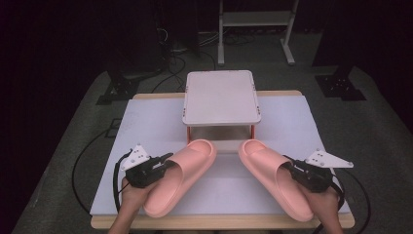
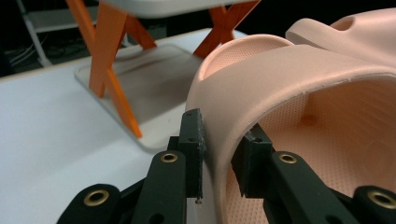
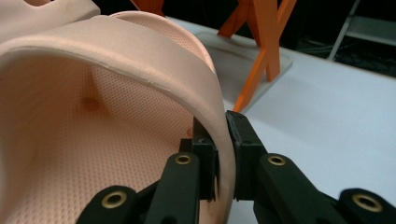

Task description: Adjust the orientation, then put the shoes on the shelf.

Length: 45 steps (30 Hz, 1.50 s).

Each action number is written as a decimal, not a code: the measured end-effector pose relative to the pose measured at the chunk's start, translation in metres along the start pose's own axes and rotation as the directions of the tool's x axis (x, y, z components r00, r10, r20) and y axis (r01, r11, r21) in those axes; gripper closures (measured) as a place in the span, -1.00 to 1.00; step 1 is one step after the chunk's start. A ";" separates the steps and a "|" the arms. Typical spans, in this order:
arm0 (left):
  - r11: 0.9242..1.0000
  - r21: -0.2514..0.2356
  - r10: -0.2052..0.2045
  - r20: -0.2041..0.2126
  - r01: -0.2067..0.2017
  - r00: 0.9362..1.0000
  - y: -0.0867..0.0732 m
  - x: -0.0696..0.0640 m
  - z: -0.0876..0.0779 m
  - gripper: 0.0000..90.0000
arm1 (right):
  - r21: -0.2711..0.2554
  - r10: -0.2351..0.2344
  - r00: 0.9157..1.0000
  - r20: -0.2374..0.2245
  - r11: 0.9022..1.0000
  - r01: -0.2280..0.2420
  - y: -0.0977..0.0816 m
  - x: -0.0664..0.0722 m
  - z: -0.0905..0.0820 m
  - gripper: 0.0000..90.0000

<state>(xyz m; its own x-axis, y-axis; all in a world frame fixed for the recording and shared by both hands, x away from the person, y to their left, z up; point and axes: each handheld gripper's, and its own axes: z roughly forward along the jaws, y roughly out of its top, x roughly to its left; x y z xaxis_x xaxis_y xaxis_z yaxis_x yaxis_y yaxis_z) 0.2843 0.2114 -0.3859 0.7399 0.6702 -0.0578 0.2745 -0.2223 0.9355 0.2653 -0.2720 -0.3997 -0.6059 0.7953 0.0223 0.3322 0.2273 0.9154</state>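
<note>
- The left gripper (image 1: pixel 163 160) has its jaws clenched on the outer wall of the strap of the left salmon-pink moulded foam slide sandal (image 1: pixel 179 176); in the left gripper view one pad sits outside the strap wall and the other inside it.
- The right gripper (image 1: pixel 290 165) grasps the right salmon-pink moulded foam slide sandal (image 1: pixel 275 178) the same way, its jaws pinching the strap edge.
- Both sandals sit over the near half of the white-covered worktop (image 1: pixel 146 122), toes angled inward toward the small white rack with orange crossed legs (image 1: pixel 221 97), which stands just beyond them.
- The step in hand looks like carrying the pair toward that rack. To do it well, I would keep both pinches firm, since the soft strap can fold and slip out.
- Lift evenly so the heels do not drag on the worktop cover, and keep the toes clear of the orange legs and the rack's lower plate.
- Whether the soles are off the surface I cannot tell.
- No brand, label or writing can be read on the sandals, rack or grippers.
</note>
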 end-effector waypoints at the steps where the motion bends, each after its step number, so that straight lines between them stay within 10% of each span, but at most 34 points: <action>1: 1.000 0.002 0.005 0.005 -0.005 1.000 0.004 -0.001 -0.002 0.66 | -0.001 -0.002 1.000 -0.003 1.000 0.002 0.003 0.000 -0.001 0.83; 45: 0.999 -0.022 0.028 0.008 -0.028 1.000 0.080 0.009 -0.012 0.66 | -0.029 -0.081 0.997 -0.004 0.996 0.081 0.095 0.010 -0.001 0.83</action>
<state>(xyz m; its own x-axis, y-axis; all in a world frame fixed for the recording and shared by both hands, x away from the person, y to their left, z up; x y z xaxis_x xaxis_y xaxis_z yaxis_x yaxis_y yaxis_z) 0.3058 0.2083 -0.3075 0.7525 0.6577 -0.0342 0.2400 -0.2255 0.9442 0.2904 -0.2427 -0.3121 -0.6335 0.7721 -0.0505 0.2609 0.2746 0.9255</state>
